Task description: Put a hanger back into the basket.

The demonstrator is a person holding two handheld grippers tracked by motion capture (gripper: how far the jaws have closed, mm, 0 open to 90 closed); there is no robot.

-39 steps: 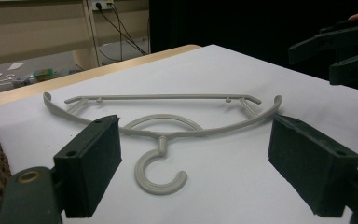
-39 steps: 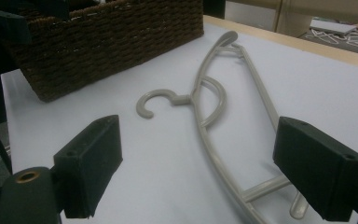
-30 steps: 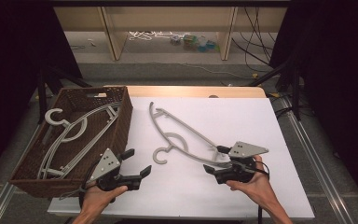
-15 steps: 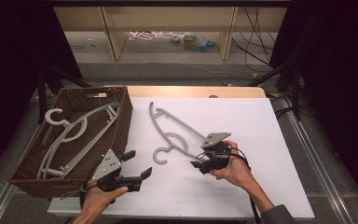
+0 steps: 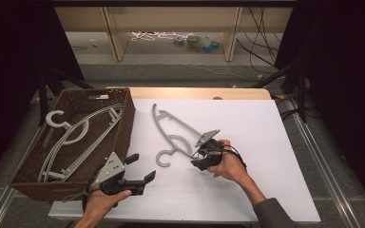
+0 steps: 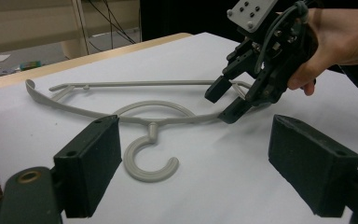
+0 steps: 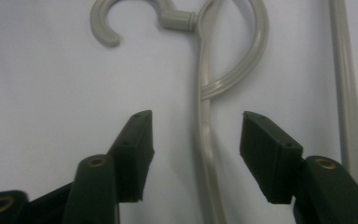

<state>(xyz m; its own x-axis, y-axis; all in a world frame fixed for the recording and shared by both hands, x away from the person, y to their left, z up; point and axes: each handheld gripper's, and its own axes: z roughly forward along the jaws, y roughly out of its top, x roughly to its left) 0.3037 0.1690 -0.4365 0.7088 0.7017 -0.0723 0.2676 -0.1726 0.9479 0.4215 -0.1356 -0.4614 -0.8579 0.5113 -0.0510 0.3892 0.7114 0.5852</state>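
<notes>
Right gripper view — a hanger arm is straddled for pickup.
Right gripper (image 7: 193, 135) jaws, just closing, not yet pressed on the hanger (image 7: 204, 140), flat on the white table (image 5: 247, 190); left gripper (image 5: 140, 168) held wide, empty — basket (image 5: 123, 128) beyond.

Even, soft light falls from above on the white table (image 5: 247, 142), which is the brightest surface; the room at both sides is nearly black. Beneath the right gripper (image 5: 200, 153) lies a faint, short shadow. In the right gripper view the grey hanger (image 7: 205, 140) between the jaws is soft, and the near jaws themselves are blurred (too close for focus). In the left gripper view the left gripper (image 6: 205, 163) looms dark and slightly fuzzy, and the background beyond it is hazy. No glare anywhere.
</notes>
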